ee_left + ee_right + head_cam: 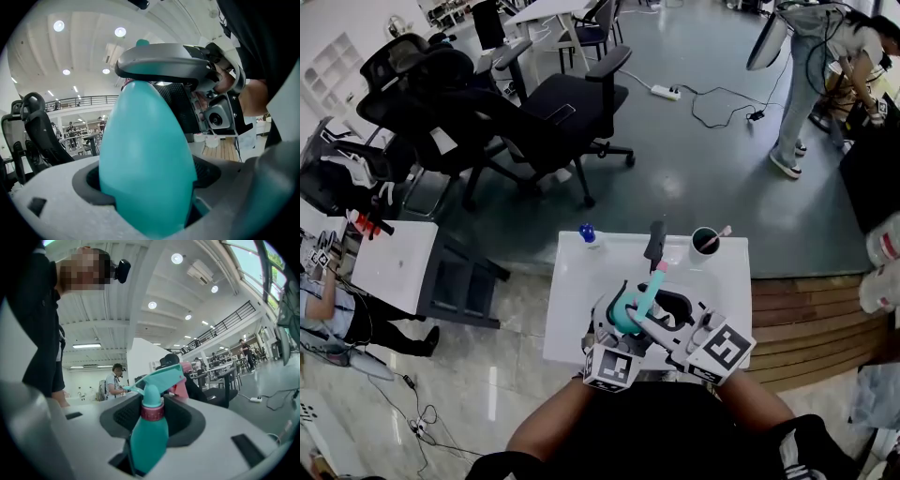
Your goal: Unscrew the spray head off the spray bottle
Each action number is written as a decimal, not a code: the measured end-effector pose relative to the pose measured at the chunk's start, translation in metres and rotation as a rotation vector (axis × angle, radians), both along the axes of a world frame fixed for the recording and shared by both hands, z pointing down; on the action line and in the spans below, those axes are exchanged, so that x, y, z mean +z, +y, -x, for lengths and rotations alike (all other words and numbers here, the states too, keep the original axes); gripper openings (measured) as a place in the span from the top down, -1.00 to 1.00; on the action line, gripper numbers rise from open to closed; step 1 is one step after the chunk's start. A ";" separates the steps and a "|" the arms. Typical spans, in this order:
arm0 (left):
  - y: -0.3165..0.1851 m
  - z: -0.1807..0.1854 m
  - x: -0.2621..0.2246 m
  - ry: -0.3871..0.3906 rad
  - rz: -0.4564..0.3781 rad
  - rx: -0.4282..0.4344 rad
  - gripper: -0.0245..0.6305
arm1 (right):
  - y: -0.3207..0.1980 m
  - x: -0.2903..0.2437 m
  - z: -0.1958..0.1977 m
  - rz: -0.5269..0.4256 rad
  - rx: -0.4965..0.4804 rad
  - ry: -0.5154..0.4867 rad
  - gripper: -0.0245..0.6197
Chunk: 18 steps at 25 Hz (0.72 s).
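Note:
A teal spray bottle (pixel 627 317) is held above the white table (pixel 572 300), tilted, its spray head (pixel 655 281) pointing away from me. My left gripper (pixel 613 326) is shut on the bottle's round body (pixel 147 164), which fills the space between its jaws. My right gripper (pixel 652 324) reaches in from the right around the bottle's top. In the right gripper view the pink collar (pixel 152 412) and teal spray head (pixel 157 378) stand inside the jaws' dark round recess. A dark gap shows on each side of the collar, so the right gripper (pixel 152 417) is open.
At the table's far edge stand a small blue-capped bottle (pixel 588 234), a dark object (pixel 654 241) and a dark cup (pixel 706 241) with a stick in it. Black office chairs (pixel 544 112) stand beyond. A person (pixel 811 75) stands far right. Wooden decking (pixel 816 319) lies to the right.

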<state>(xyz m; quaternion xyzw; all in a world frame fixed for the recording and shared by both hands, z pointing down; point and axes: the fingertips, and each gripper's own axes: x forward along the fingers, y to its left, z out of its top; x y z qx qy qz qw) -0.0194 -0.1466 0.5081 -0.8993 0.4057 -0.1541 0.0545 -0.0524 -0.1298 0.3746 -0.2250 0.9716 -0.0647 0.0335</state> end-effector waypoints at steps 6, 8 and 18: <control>0.006 -0.005 -0.006 0.015 0.015 0.047 -0.52 | 0.002 0.001 -0.003 0.010 -0.039 0.000 0.46; 0.009 -0.007 -0.006 0.023 0.022 0.070 -0.52 | 0.004 0.001 -0.004 0.009 -0.060 -0.002 0.46; 0.052 -0.036 -0.040 0.112 0.024 0.486 -0.52 | 0.047 -0.024 -0.007 -0.052 -0.424 -0.032 0.46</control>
